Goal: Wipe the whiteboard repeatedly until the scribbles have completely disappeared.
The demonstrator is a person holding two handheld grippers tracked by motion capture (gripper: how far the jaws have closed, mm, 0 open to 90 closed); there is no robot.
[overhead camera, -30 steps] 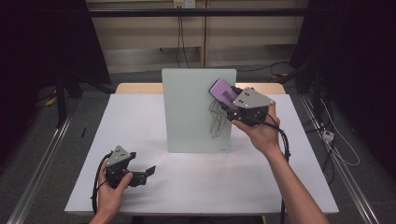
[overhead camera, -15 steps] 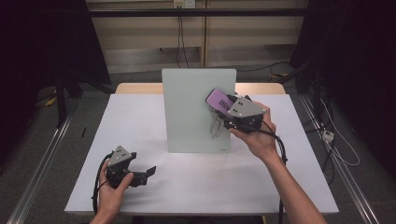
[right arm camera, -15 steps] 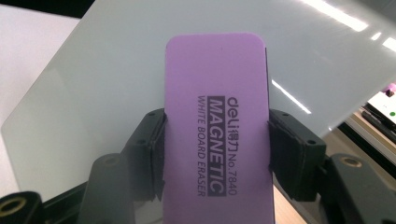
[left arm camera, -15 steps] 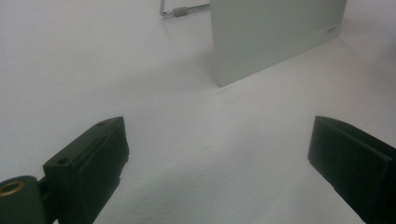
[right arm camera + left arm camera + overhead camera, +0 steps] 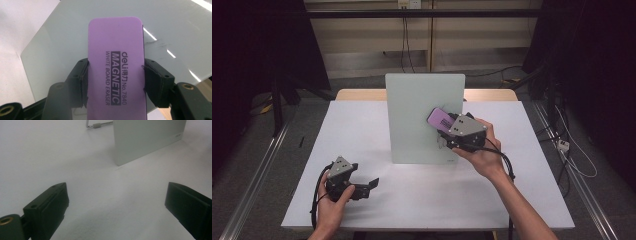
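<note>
A pale whiteboard (image 5: pixel 412 115) stands upright in the middle of the white table (image 5: pixel 422 200). My right gripper (image 5: pixel 446 129) is shut on a purple magnetic whiteboard eraser (image 5: pixel 439 118) and holds it against the board's right part. Faint dark marks (image 5: pixel 440 143) show on the board just below it. In the right gripper view the eraser (image 5: pixel 116 62) sits between both pads (image 5: pixel 80 77), with the board (image 5: pixel 62 42) behind. My left gripper (image 5: pixel 371 184) rests open at the table's front left with nothing in it. In the left gripper view the gripper (image 5: pixel 117 202) faces the board (image 5: pixel 145 137).
A metal foot (image 5: pixel 96 125) of the board's stand shows behind it. The table's wooden far edge (image 5: pixel 357 94) lies behind the board. Metal rails (image 5: pixel 257 170) run along the floor on both sides. Cables (image 5: pixel 569 155) lie on the floor at the right.
My right gripper has carried the eraser down and slightly left along the board, over the dark marks. The left gripper has stayed still.
</note>
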